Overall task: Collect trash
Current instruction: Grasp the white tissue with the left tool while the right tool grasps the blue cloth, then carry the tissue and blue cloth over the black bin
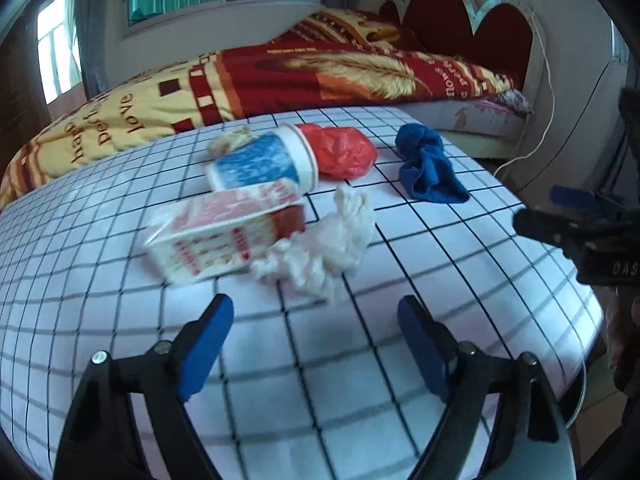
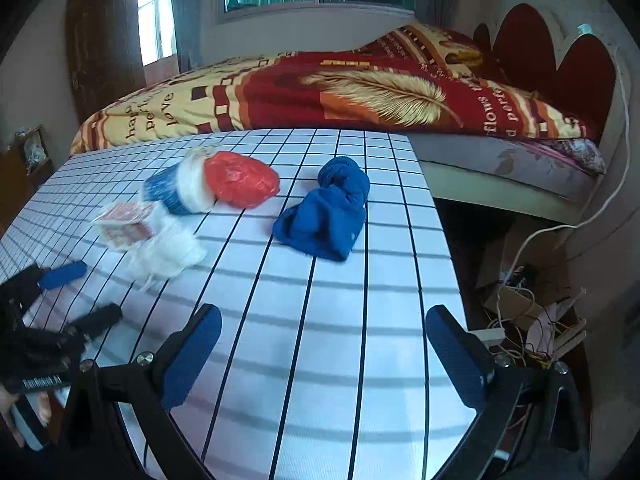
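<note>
White tissue (image 1: 320, 248) lies crumpled on the checked tabletop (image 1: 360, 380), touching the carton (image 1: 224, 232), with the cup (image 1: 264, 160) and red bag (image 1: 344, 152) just behind and the blue cloth (image 2: 328, 212) off to the right; no bin shows in either view. We hold both grippers low over the near edge, left gripper (image 1: 316, 340) and right gripper (image 2: 324, 352) each with jaws wide apart and holding nothing. We judge the tissue the nearest pick for the left: come in straight, straddle the thick middle of the wad, press to the tabletop before closing, and keep clear of the carton so it does not get dragged along
</note>
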A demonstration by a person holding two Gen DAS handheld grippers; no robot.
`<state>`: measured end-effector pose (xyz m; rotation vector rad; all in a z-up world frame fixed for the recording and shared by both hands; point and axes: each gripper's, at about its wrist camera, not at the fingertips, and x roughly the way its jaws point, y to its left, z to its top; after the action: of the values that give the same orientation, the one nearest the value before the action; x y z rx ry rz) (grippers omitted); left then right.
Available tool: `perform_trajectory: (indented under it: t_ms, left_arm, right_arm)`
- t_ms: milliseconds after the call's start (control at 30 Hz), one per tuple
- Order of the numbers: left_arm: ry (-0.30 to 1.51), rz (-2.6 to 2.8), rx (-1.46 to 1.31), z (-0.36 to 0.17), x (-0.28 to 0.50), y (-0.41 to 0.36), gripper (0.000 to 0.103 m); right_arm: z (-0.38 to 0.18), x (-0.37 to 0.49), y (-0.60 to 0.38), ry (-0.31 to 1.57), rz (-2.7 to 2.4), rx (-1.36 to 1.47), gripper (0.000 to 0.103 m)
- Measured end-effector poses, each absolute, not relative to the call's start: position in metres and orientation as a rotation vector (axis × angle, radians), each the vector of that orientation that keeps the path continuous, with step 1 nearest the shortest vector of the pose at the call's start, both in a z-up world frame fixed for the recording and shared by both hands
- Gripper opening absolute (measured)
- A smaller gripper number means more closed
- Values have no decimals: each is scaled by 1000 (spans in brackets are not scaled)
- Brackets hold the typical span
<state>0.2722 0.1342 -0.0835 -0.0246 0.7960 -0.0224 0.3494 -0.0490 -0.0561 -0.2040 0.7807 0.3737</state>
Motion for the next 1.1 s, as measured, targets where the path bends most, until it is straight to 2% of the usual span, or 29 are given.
perform_trajectory:
  t_ms: [267,400,433,467,533,567,633,667,833,1100]
  left_arm:
    - [860,-3,-38,-99,315,133,85]
    - [873,-8,-55,-99,323,134,82]
    - [877,-13,-54,-99,323,133,81]
    - [880,-15,-54,-99,325,132,78]
    - [893,-25,-67,-102,328,132,72]
    - [899,-28,-75,-103,329,131,67]
    - [896,-31,-74,-102,329,129,61]
    - [894,-37,-77,-101,329,127,57]
    - [872,-74,-92,-99,322,123,46]
    - [815,-90,-83,-87,291,116,46]
  right_arm:
    - [-73,431,-29,834,379,-199,99]
    - [-83,458,-17,867,381,-204,94]
    - [-87,464,-13,881,380,-210,90]
    - [-90,468,-11,894,381,-215,86]
    - [-96,473,-9,916,395,-215,58]
    - [-95,471,-9,899,385,-237,51]
    - [-93,465,-12,898,413,-219,18]
    - [-91,460,-14,885,413,-224,14]
    - [-87,430,-24,830,442,-253,11]
    - [-66,377,-56,731,450,-233,11]
